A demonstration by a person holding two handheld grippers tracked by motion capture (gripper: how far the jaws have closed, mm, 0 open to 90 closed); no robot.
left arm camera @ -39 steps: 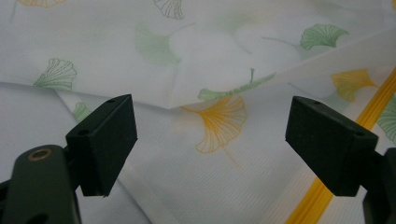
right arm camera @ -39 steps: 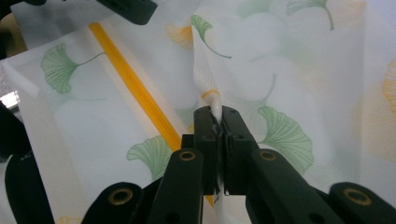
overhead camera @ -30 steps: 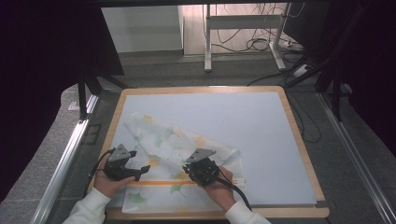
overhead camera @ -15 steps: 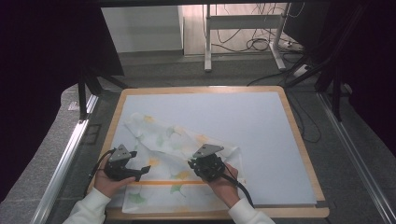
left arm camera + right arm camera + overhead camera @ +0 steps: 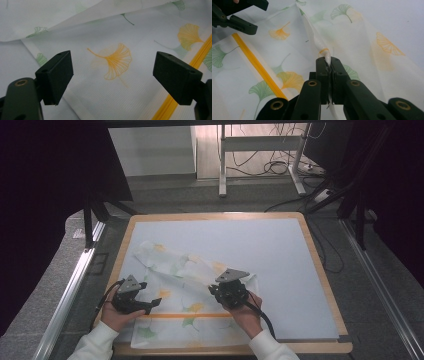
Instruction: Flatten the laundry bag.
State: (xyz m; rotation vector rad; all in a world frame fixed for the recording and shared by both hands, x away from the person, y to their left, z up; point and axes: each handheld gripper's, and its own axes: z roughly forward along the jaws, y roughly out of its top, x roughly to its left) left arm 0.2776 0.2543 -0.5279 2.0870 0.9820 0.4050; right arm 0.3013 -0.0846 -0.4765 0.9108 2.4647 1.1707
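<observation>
Pinching a thin bunched fold of the ginkgo-print cloth [image 5: 352,37], the right gripper [image 5: 328,65] could lose it if pulled, while the left gripper [image 5: 113,75] gapes above the cloth's orange stripe [image 5: 172,100], holding nothing.

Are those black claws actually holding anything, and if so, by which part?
The right claw pinches a bunched edge of the leaf-print cloth. The left claw is open above it, holding nothing.

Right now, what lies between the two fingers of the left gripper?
In the left gripper view, the left gripper stands open over the white cloth; an orange ginkgo leaf print lies between its fingers.
</observation>
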